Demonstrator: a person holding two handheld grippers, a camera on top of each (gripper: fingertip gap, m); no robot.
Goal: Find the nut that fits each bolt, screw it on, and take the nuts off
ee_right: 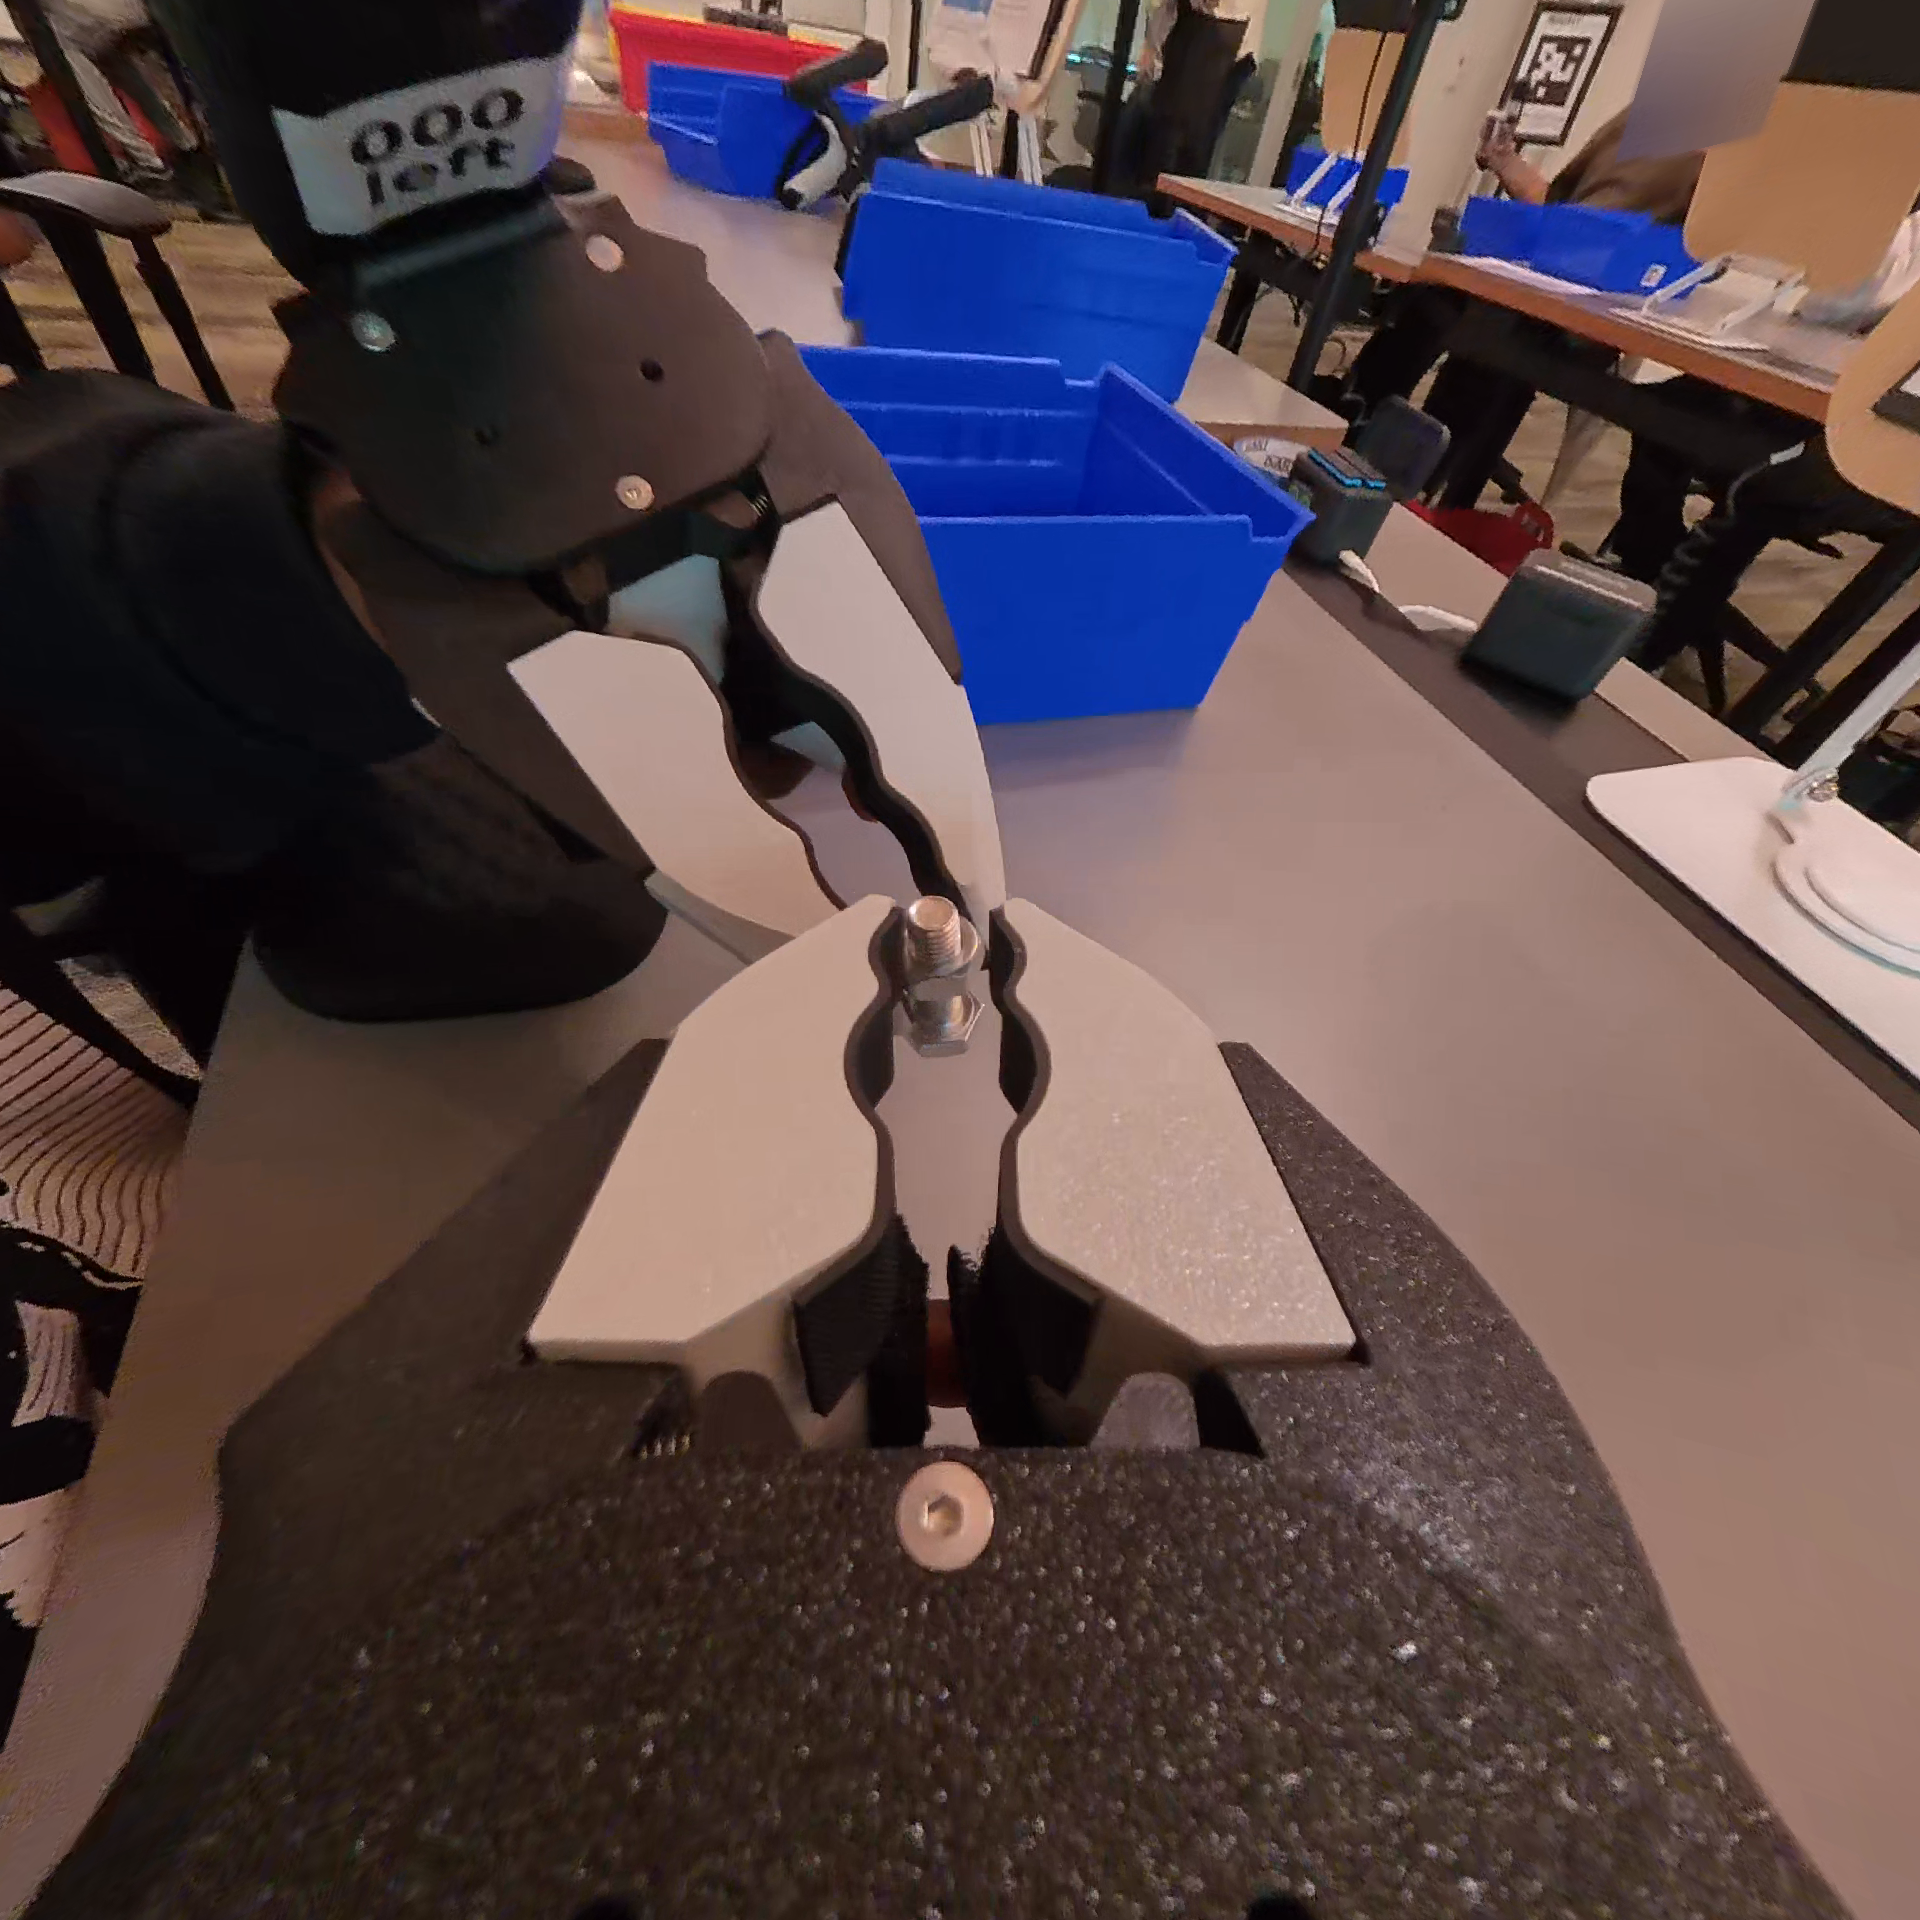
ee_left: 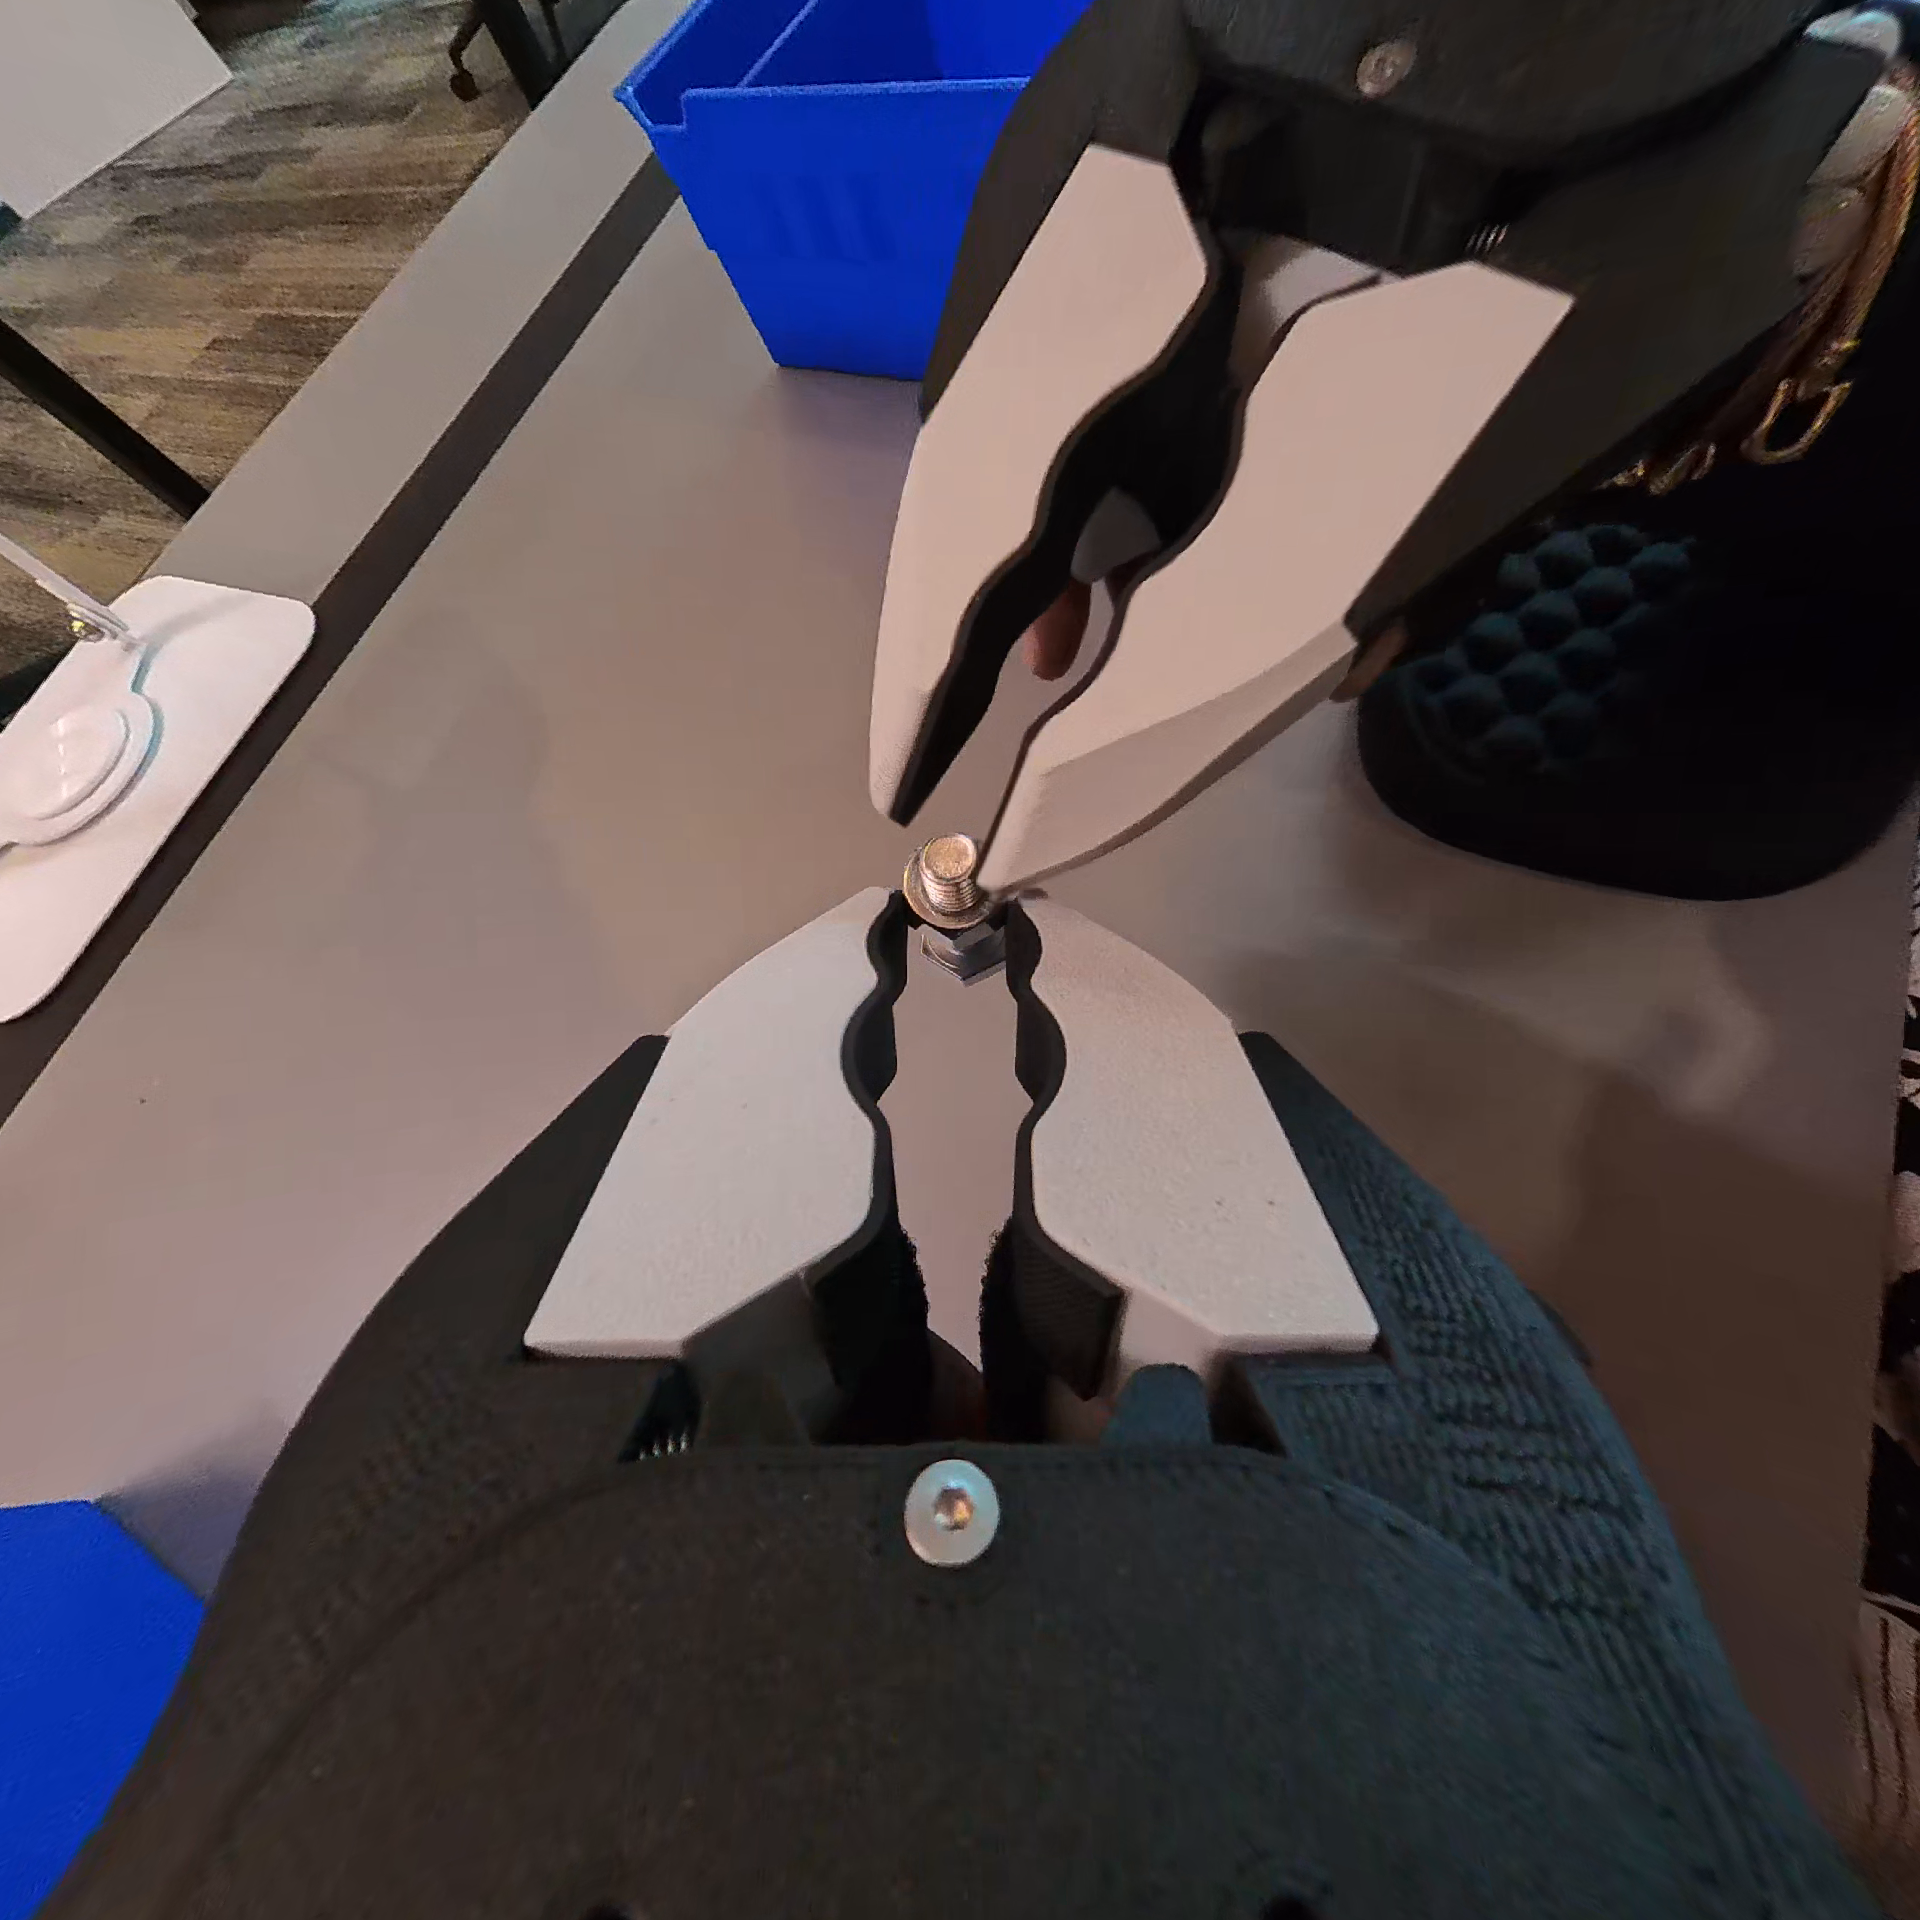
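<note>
A silver bolt (ee_left: 951,868) stands thread-up, head down, on the grey table (ee_left: 582,727). A silver nut (ee_left: 943,906) sits on its thread. My left gripper (ee_left: 961,916) is shut on the bolt's lower part, around the hex head (ee_left: 963,964). My right gripper (ee_left: 951,847) comes in from above, and one of its fingertips (ee_left: 1003,878) touches the nut. In the right wrist view, my right gripper (ee_right: 948,920) is shut on the nut (ee_right: 943,951), above the hex head (ee_right: 940,1031). One left gripper finger (ee_right: 966,810) reaches down beside the bolt; its other fingertip is hidden.
A blue bin (ee_left: 852,208) stands just behind the bolt; it also shows in the right wrist view (ee_right: 1091,582), with more blue bins (ee_right: 1018,260) farther back. A white flat stand base (ee_left: 135,748) lies to one side. A dark sleeve (ee_right: 156,623) rests on the table. The grippers are tip to tip, or close to it.
</note>
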